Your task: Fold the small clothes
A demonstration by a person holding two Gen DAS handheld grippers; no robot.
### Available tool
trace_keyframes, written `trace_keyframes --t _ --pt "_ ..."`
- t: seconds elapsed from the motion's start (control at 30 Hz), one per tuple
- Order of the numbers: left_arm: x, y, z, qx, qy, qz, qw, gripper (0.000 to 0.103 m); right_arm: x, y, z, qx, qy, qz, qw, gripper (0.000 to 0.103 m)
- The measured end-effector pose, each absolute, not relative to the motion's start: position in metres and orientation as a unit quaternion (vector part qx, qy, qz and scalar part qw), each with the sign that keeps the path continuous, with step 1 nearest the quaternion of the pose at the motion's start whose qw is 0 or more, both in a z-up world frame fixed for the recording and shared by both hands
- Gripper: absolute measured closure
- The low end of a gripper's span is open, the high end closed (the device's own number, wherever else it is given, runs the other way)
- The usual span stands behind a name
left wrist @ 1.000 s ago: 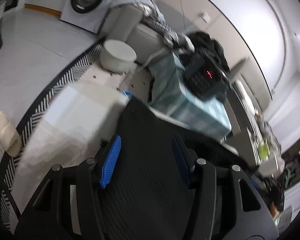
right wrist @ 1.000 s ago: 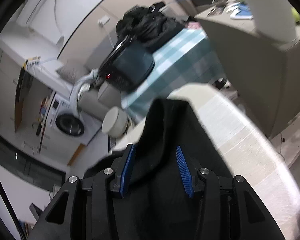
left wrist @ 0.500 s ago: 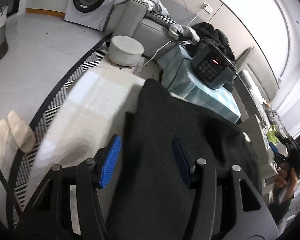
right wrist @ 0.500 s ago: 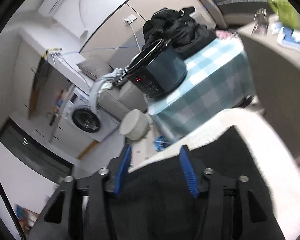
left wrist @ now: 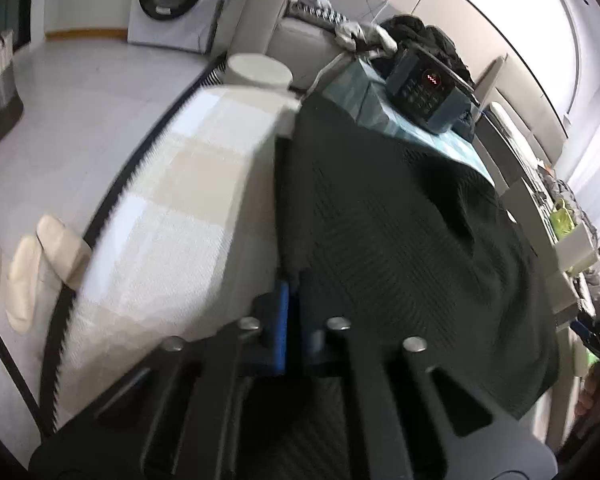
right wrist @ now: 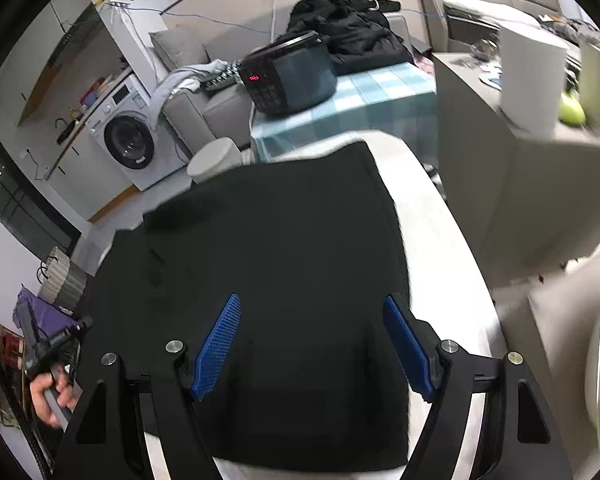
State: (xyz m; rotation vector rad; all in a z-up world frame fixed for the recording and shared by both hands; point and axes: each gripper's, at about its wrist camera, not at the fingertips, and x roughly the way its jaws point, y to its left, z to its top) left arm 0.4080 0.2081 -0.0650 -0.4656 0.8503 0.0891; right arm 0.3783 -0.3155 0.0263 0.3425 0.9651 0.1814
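A black knit garment (left wrist: 400, 240) lies spread over the white table (left wrist: 180, 200). My left gripper (left wrist: 294, 320) sits at the garment's left edge with its blue pads pressed together, the fabric edge running in between them. In the right wrist view the same garment (right wrist: 280, 240) lies flat. My right gripper (right wrist: 312, 348) hovers over its near part with the jaws opening wide. The cloth lies under the right pads (right wrist: 216, 344), which do not press on it.
Beyond the table stand a round cream stool (left wrist: 256, 72), a teal checked table (right wrist: 360, 92) with a black cooker (right wrist: 292, 76), a sofa and a washing machine (right wrist: 130, 144). A beige cabinet (right wrist: 520, 184) is close on the right. Slippers (left wrist: 40, 256) lie on the floor.
The left jaws went from open to shut at the garment's edge. The right jaws spread much wider and the right hand swung round. The garment now lies flatter on the table.
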Motion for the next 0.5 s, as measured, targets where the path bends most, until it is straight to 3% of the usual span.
trace_keyframes --t 0.27,0.3,0.37,0.47,0.5 --pt "0.379 0.247 -0.061 -0.281 0.404 0.103 0.865 0.101 0.352 -0.312 0.018 0.149 0.465 0.096 0.867 0.028" --pt "0.375 0.247 -0.061 -0.284 0.404 0.093 0.864 0.094 0.35 -0.311 0.015 0.145 0.467 0.094 0.867 0.028" --pt "0.363 0.242 -0.058 -0.281 0.407 0.079 0.865 0.071 0.344 -0.312 0.011 0.141 0.468 0.089 0.868 0.028" --pt "0.338 0.23 -0.058 -0.281 0.411 0.056 0.865 0.055 0.335 -0.316 0.002 0.151 0.476 0.091 0.862 0.028" --pt "0.334 0.224 -0.06 -0.282 0.418 0.05 0.862 0.055 0.327 -0.318 -0.003 0.157 0.477 0.088 0.86 0.028"
